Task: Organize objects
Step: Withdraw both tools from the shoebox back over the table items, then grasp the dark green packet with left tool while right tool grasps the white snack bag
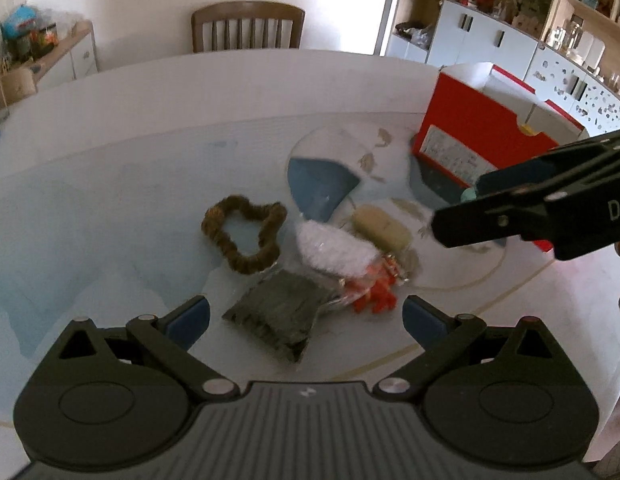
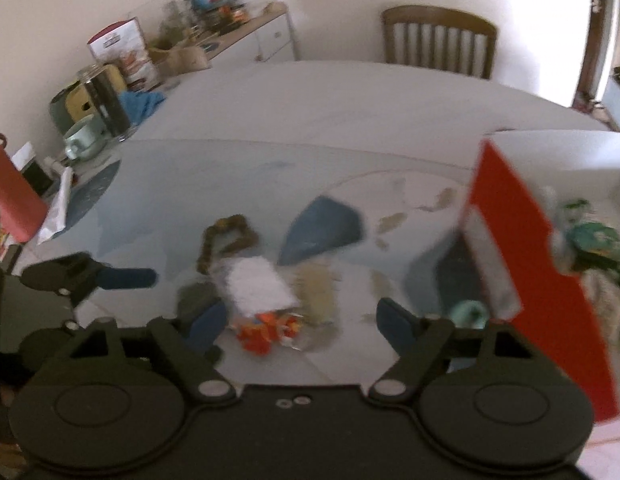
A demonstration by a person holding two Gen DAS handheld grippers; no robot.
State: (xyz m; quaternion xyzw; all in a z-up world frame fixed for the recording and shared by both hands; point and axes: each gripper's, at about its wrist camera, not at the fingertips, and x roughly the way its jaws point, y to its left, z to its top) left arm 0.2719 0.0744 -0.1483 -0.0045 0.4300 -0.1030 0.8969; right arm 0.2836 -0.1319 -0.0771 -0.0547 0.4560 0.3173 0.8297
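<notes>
A small heap lies on the table: a brown scrunchie (image 1: 243,238), a dark green packet (image 1: 279,314), a white fluffy packet (image 1: 334,248), a beige block (image 1: 382,228) and a clear bag of orange pieces (image 1: 374,296). My left gripper (image 1: 305,320) is open just above the dark packet. My right gripper (image 2: 299,324) is open above the orange bag (image 2: 265,330); in the left wrist view it shows from the side (image 1: 454,216). A red and white box (image 2: 522,264) at the right holds several items (image 2: 594,240).
A small mint object (image 2: 468,312) lies by the red box (image 1: 478,136). A wooden chair (image 1: 247,28) stands behind the table. A jar, a mug and a red bottle (image 2: 13,196) stand at the table's left end. Shelves (image 1: 550,20) fill the right wall.
</notes>
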